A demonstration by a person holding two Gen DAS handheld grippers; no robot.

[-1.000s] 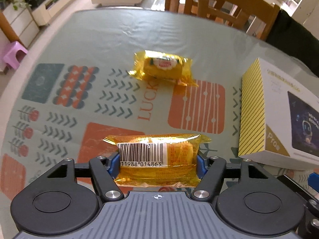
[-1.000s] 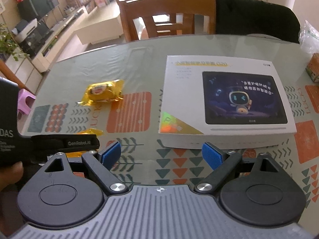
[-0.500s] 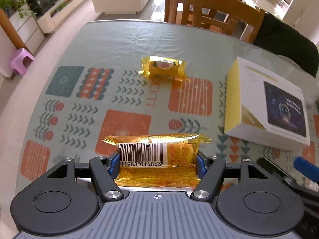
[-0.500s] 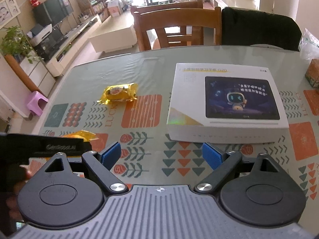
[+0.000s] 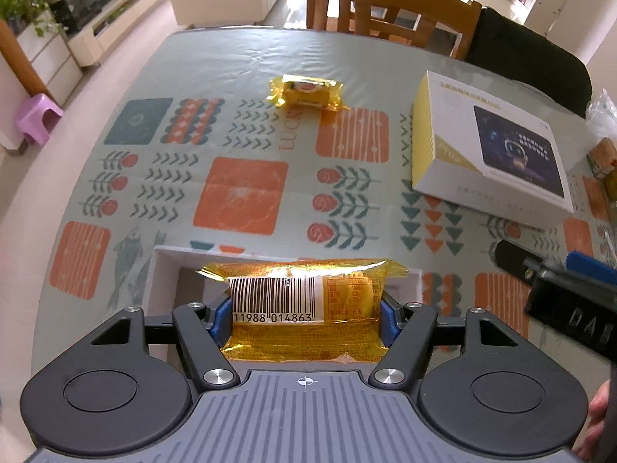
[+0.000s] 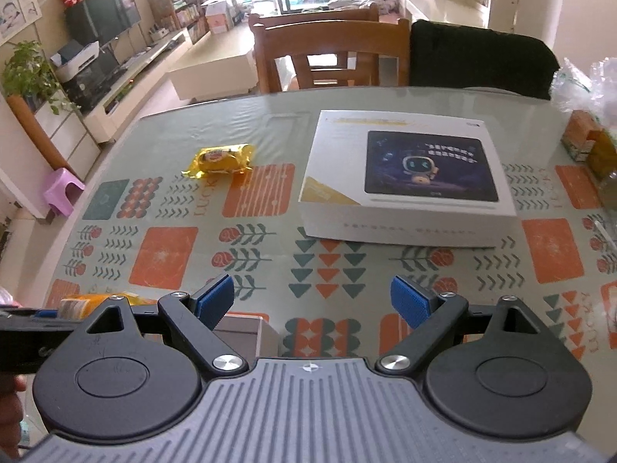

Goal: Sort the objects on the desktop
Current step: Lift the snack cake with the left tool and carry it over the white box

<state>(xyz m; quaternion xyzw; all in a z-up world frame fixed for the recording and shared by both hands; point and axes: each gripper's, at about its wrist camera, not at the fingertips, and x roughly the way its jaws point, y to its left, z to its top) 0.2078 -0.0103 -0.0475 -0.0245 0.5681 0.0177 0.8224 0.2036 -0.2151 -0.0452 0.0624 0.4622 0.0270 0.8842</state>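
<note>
My left gripper [image 5: 304,318] is shut on a yellow snack packet [image 5: 300,308] with a barcode, held above an open white box [image 5: 162,270] at the table's near edge. The packet's end [image 6: 92,301] shows in the right wrist view. A second yellow snack packet [image 5: 306,90] lies far on the table, also in the right wrist view [image 6: 219,158]. My right gripper [image 6: 312,303] is open and empty above the table, and part of it shows at the right of the left wrist view [image 5: 570,281].
A large white tablet box [image 6: 405,177] lies at the right, also in the left wrist view [image 5: 486,150]. Small cartons and a plastic bag [image 6: 590,135] sit at the far right. Wooden chairs [image 6: 331,54] stand behind the table. The patterned tablecloth [image 6: 166,254] covers the table.
Both grippers have pulled back and risen. The left gripper has carried the packet back over the white box, which has come into view. The right gripper stays open.
</note>
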